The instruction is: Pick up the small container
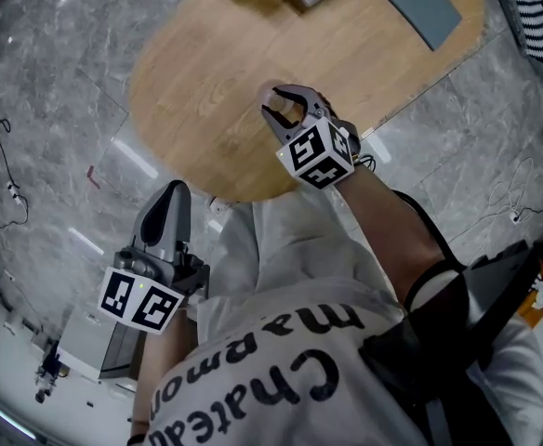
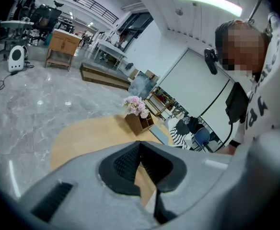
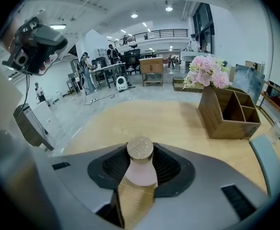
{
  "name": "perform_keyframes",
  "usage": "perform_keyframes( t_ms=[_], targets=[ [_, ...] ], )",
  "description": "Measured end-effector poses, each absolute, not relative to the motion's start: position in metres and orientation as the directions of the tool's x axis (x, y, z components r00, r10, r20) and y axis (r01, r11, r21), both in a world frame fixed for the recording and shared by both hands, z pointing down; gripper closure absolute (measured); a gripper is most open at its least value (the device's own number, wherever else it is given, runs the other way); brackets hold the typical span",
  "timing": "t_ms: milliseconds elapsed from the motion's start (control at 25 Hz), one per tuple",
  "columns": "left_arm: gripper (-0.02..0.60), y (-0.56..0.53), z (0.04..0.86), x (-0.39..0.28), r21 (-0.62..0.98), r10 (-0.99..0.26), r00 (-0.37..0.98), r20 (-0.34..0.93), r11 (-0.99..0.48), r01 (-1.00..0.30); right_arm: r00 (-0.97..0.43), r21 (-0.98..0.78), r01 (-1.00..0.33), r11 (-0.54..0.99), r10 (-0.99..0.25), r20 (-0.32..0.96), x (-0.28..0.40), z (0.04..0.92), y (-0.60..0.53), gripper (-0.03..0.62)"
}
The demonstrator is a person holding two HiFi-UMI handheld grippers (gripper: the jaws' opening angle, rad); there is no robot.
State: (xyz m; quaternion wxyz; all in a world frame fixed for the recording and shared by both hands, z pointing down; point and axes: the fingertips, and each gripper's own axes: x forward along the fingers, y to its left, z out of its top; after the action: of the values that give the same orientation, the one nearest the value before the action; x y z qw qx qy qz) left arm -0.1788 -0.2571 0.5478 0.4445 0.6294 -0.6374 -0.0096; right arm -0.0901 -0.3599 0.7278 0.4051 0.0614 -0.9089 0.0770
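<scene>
Small container (image 3: 140,169): pink body with a round cork-coloured lid, upright on the bench (image 3: 173,121); lower centre of the right gripper view, directly between the pads.
Right tool (image 3: 140,148): jaws about half open, both pads pressed against the container's sides.
Left tool (image 2: 140,145): jaw tips together, nothing between them; lower left of the head view, off the bench edge.
</scene>
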Motion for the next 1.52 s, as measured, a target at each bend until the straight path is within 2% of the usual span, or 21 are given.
perform_keyframes(
  t_ms=[240, 600, 1200, 1520],
  targets=[
    [0.566, -0.254, 0.554, -0.177, 0.567, -0.801, 0.199, 0.565, 0.201, -0.799, -0.666, -0.121, -0.193, 0.974, -0.040, 0.745, -0.089, 0.727, -0.362, 0.454],
    [0.566, -0.255, 0.545, -0.175, 0.532, -0.804, 0.176, 0.568, 0.195, -0.824, -0.676, -0.270, -0.350, 0.897, -0.042, 0.736, -0.065, 0.725, -0.368, 0.454],
    [0.567, -0.246, 0.510, -0.174, 0.508, -0.831, 0.156, 0.534, 0.168, -0.845, -0.587, -0.267, -0.535, 0.802, -0.125, 0.800, -0.016, 0.727, -0.371, 0.454],
    [0.568, -0.240, 0.500, -0.162, 0.528, -0.832, 0.209, 0.514, 0.115, -0.841, -0.551, -0.304, -0.658, 0.689, -0.165, 0.818, 0.023, 0.724, -0.338, 0.454]
  ],
)
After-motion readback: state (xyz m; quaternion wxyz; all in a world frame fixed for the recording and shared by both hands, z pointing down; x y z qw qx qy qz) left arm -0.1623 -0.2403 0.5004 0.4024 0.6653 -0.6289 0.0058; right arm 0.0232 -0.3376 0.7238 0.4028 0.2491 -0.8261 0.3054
